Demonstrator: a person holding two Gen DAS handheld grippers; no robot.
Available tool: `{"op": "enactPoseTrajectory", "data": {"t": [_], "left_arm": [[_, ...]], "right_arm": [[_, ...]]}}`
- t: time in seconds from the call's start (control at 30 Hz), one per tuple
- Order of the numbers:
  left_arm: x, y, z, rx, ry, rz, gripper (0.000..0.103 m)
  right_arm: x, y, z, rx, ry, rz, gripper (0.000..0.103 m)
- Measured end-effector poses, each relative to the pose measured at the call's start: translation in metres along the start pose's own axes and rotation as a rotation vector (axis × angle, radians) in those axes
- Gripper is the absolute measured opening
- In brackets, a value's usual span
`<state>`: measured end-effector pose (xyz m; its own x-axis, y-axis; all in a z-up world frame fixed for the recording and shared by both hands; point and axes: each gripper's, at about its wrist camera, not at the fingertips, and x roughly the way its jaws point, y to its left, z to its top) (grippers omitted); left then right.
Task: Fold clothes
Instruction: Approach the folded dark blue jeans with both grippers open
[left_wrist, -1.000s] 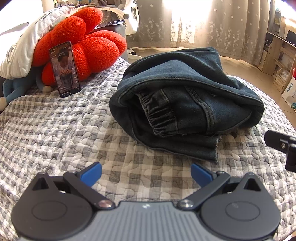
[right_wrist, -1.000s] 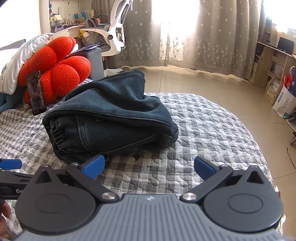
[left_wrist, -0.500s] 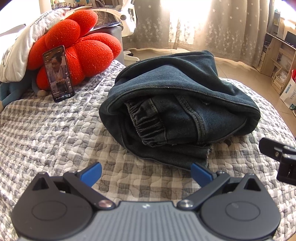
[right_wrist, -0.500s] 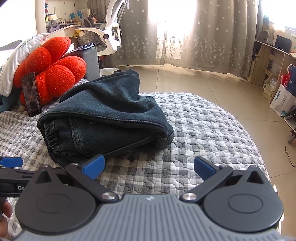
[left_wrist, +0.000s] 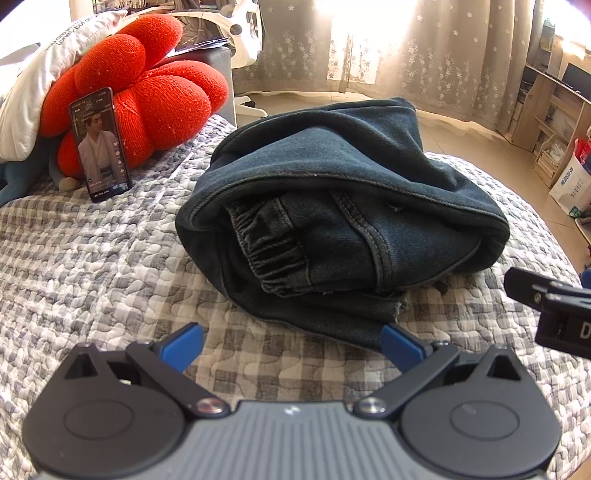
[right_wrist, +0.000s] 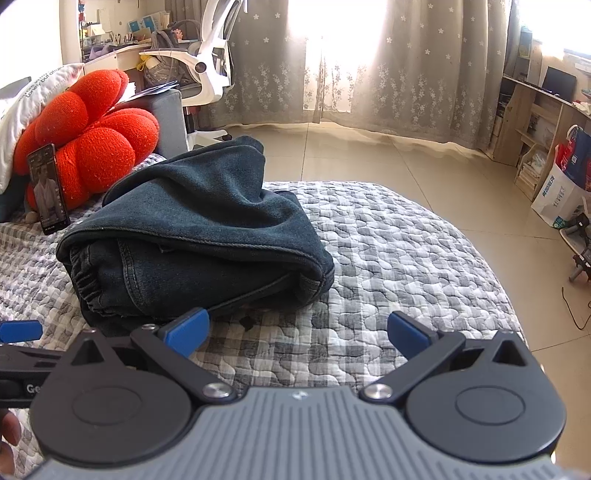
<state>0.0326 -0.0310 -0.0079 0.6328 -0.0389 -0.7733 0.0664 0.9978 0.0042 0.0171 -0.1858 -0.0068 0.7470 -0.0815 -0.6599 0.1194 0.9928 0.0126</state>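
A pair of dark denim trousers (left_wrist: 343, 206) lies folded into a thick bundle on the checked quilt (left_wrist: 92, 258), its elastic cuff facing me. In the right wrist view the same trousers (right_wrist: 199, 229) sit left of centre. My left gripper (left_wrist: 291, 343) stands open just in front of the bundle's near hem, its blue pads apart and holding nothing. My right gripper (right_wrist: 297, 328) is open too, low over the quilt (right_wrist: 388, 258) at the bundle's right front corner, empty. Part of the right gripper's body shows at the right edge of the left wrist view.
A red flower-shaped cushion (left_wrist: 147, 96) and a white pillow (left_wrist: 44, 85) lie at the back left, with a phone (left_wrist: 100, 144) propped against the cushion. The bed edge drops to a tiled floor (right_wrist: 369, 158) behind. Shelves and bags (right_wrist: 561, 192) stand at the right.
Both grippers have edged closer to the trousers and the view has shifted slightly. The jaws stayed open and the bundle has not moved.
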Motion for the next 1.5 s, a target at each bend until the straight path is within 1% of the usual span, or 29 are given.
{"op": "enactPoseTrajectory", "data": {"t": [0.17, 0.33, 0.43, 0.53, 0.67, 0.8, 0.9, 1.13, 1.33, 1.5], "left_arm": [[0.001, 0.002, 0.003, -0.005, -0.006, 0.010, 0.103], [0.004, 0.005, 0.007, -0.014, -0.025, 0.030, 0.103], [0.010, 0.004, 0.009, -0.011, -0.017, 0.050, 0.103], [0.014, 0.003, 0.011, -0.001, -0.002, 0.052, 0.103], [0.015, 0.002, 0.013, -0.002, 0.007, 0.042, 0.103], [0.017, 0.003, 0.014, -0.024, 0.008, 0.031, 0.103], [0.019, 0.000, 0.013, -0.036, 0.015, 0.028, 0.103], [0.021, -0.005, 0.015, -0.028, 0.019, 0.040, 0.103], [0.016, -0.006, 0.014, -0.027, 0.021, 0.043, 0.103], [0.012, -0.006, 0.012, -0.014, 0.021, 0.048, 0.103]], "right_arm": [[0.002, 0.001, 0.001, 0.002, 0.013, 0.006, 0.103], [0.008, 0.001, 0.001, 0.005, 0.037, 0.033, 0.103], [0.012, -0.001, 0.002, 0.012, 0.059, 0.045, 0.103], [0.012, -0.003, 0.003, 0.019, 0.064, 0.052, 0.103], [0.012, -0.003, 0.007, 0.037, 0.057, 0.063, 0.103], [0.014, -0.004, 0.011, 0.059, 0.058, 0.089, 0.103], [0.016, -0.009, 0.012, 0.071, 0.058, 0.093, 0.103], [0.020, -0.018, 0.011, 0.099, 0.061, 0.101, 0.103], [0.015, -0.015, 0.012, 0.085, 0.040, 0.112, 0.103], [0.014, -0.013, 0.010, 0.081, 0.043, 0.116, 0.103]]}}
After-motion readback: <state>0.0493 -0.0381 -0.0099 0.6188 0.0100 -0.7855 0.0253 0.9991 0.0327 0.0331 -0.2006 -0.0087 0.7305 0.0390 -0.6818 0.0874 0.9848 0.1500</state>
